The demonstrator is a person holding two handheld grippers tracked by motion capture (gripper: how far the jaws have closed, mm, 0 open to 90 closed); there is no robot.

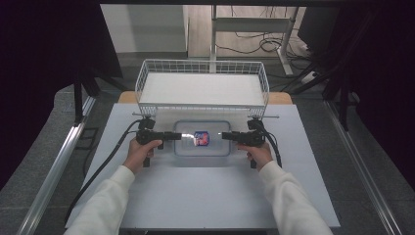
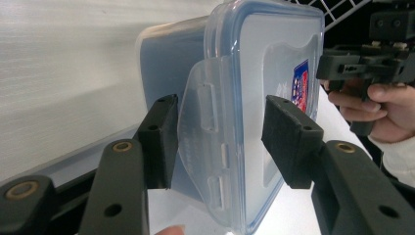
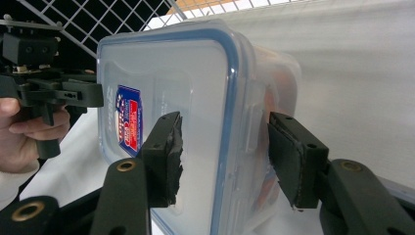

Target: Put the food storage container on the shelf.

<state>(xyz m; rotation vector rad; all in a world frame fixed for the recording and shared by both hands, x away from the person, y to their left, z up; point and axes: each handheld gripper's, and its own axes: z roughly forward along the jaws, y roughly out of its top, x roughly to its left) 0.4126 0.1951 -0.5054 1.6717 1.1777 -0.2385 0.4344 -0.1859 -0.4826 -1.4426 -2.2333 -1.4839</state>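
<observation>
Sleeves low at 6, both grippers flanking box [image 1: 202,139].
Left gripper [image 1: 180,136] at 9 clamping latch [image 2: 208,142]; right gripper [image 1: 225,136] at 3 straddling rim, pads apart.

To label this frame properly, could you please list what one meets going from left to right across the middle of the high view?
Person's left hand → left claw → red-and-blue label on the clear lidded container → right claw → person's right hand.
</observation>
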